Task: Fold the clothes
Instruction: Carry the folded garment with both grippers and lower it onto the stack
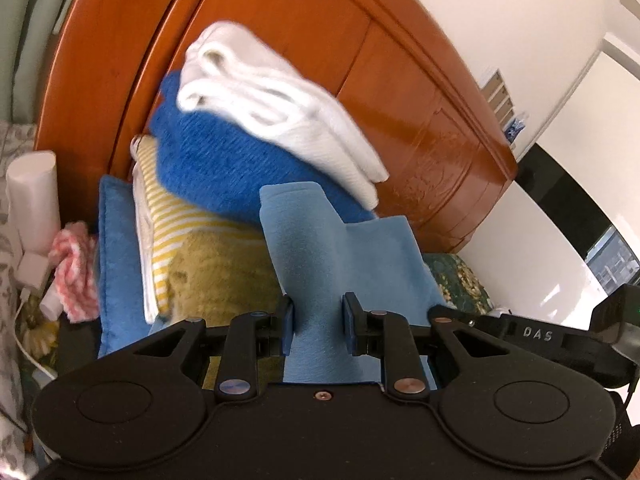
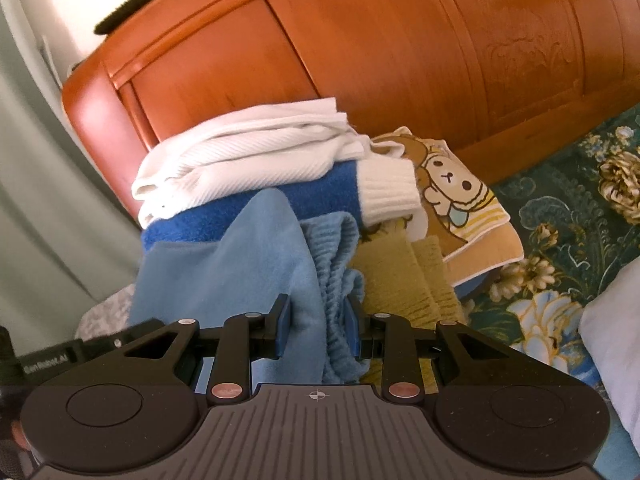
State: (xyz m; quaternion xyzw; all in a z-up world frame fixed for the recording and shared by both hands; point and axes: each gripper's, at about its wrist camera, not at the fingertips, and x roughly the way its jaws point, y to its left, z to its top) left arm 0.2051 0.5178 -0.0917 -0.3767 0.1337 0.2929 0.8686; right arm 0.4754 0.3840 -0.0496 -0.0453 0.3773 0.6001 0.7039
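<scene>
Left wrist view shows my left gripper [image 1: 318, 322] clamped on a fold of the light blue garment [image 1: 340, 256], which stands up between the blue pads. Right wrist view shows my right gripper [image 2: 318, 324] pinching the same light blue garment [image 2: 240, 264] near its ribbed edge, so the cloth hangs between my two hands in front of the stack.

My worry is the stack itself. The white sweater [image 2: 248, 152] lies on the royal blue sweater [image 2: 312, 196], and its cuff droops over the right side; in the left view it looks tilted, though blur there makes me unsure how far it leans. If I swing the blue cloth up and brush that cuff, I judge the top pieces could slide off toward the bear-print cloth [image 2: 452, 192]. My grips are also narrow pinches on soft fleece, so a sharp tug could pull a layer free and spoil the fold.

Room is tight ahead: the wooden headboard [image 2: 360, 52] rises just behind the stack. To my left lie a white bottle [image 1: 34, 196], a pink striped cloth [image 1: 76, 272] and a cable. Open space is to my right, over the floral bedspread [image 2: 560, 208], and that is where I would lay the garment.
</scene>
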